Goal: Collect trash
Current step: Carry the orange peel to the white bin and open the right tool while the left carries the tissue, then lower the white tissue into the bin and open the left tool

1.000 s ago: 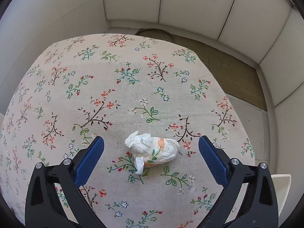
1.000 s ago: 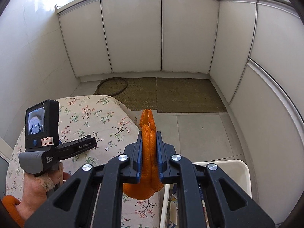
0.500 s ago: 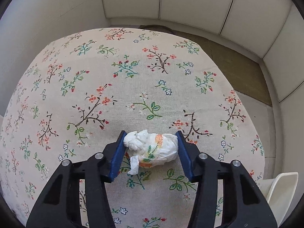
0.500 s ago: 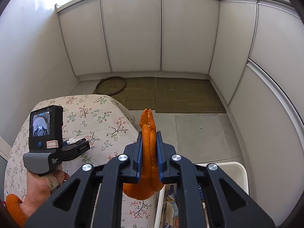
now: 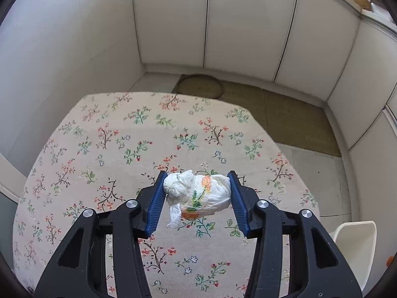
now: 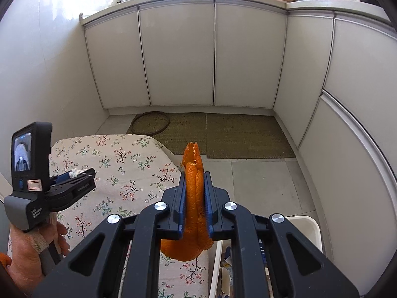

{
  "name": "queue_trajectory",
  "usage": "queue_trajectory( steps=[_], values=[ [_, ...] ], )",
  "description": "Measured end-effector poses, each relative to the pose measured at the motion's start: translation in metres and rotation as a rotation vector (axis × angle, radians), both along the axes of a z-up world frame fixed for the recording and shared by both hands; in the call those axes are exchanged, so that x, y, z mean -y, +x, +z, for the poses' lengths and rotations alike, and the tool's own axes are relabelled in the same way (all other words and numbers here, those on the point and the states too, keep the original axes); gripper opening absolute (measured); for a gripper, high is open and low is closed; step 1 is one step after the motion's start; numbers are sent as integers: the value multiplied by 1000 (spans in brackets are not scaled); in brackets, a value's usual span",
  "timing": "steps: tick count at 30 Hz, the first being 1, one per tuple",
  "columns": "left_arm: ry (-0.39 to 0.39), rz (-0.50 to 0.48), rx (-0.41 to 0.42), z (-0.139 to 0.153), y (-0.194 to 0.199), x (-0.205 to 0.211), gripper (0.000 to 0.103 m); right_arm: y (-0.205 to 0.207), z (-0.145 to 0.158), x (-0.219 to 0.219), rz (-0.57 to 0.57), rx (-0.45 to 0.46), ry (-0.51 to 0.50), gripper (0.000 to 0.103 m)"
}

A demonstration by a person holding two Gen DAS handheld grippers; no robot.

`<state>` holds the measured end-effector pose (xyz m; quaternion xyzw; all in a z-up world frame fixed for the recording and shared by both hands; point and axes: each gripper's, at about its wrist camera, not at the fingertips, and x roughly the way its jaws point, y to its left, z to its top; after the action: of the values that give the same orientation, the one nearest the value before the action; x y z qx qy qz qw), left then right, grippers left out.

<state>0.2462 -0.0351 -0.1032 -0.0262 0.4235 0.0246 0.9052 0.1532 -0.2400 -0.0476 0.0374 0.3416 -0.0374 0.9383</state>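
Floral tablecloth [image 5: 119,154] mid-frame; left gripper [image 5: 196,193] pinching crumpled tissue [image 5: 198,193], right gripper [image 6: 194,198] clamping orange peel [image 6: 194,193], both likely bound for white bin [image 6: 307,226], lower right.

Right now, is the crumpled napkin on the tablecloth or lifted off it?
Lifted. The crumpled napkin is pinched in the left gripper, and its loose tail dangles above the floral tablecloth.

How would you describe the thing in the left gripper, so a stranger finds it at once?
Above the floral tablecloth, the left gripper pinches a crumpled tissue wad between blue pads. It is white with orange and green print, unlike the orange peel.
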Motion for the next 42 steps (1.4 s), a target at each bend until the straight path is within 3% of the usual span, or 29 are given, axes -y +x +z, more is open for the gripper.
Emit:
queue_trajectory(
  steps=[6, 12, 26, 30, 35, 42],
  values=[
    [-46, -84, 124, 49, -41, 21, 47, -33, 13, 11, -62, 53, -44, 13],
    [-85, -186, 199, 73, -77, 57, 47, -63, 17, 42, -144, 65, -51, 13],
    [-120, -383, 228, 79, -131, 158, 47, -104, -3, 145, -347, 52, 7, 17],
    [-120, -420, 239, 80, -142, 184, 47, -110, -4, 161, -383, 70, 20, 42],
    [-121, -466, 253, 81, -152, 209, 47, -126, 2, 176, -430, 103, 9, 59],
    [-123, -523, 266, 81, -159, 239, 47, -149, 11, 203, -600, 143, -44, 81]
  ],
)
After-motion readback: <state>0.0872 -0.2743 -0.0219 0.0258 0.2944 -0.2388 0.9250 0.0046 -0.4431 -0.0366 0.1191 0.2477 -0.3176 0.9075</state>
